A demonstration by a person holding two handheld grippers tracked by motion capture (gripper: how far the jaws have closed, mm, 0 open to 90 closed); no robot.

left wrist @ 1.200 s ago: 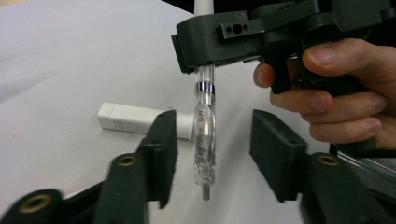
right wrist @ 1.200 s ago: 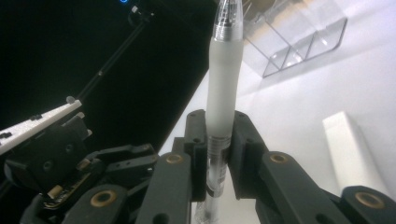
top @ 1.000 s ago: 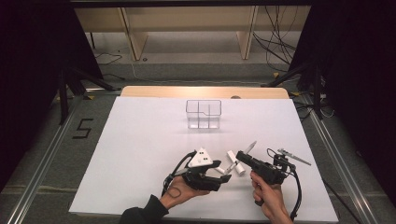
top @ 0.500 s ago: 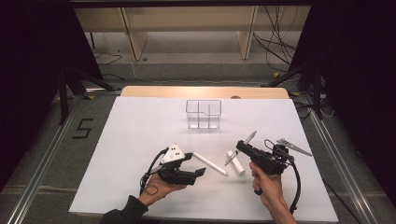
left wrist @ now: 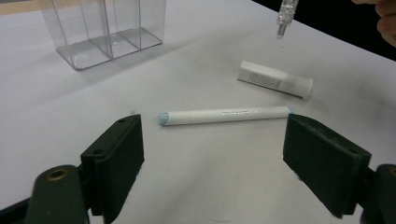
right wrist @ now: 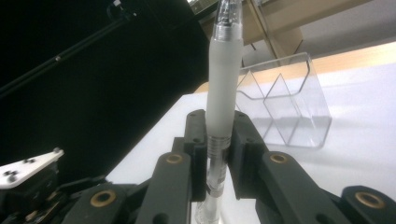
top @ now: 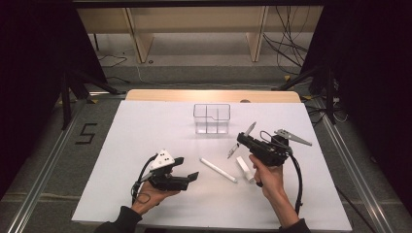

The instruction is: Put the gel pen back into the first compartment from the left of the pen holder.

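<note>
Frosted plastic, the pen (right wrist: pixel 224 79) stands clamped between the jaws of the right gripper (top: pixel 241 140), lifted over the table (top: pixel 145 126) near the clear box (top: pixel 212 118). The left gripper (top: pixel 187 169) has just been opening – nothing between its jaws; a marker (left wrist: pixel 224 115) and a tube (left wrist: pixel 274 79) lie beyond.

1. I am working in what looks like a lab or recording bay, standing at a white table (top: pixel 145 145) under bright light.
2. Dark curtains are hanging to both sides of the table.
3. Cables (top: pixel 286 29) are trailing across the grey floor beyond the table's far edge.
4. Metal rails (top: pixel 43 179) are running along the table's flanks, and a taped "5" (top: pixel 85 133) is lying left of it.
</note>
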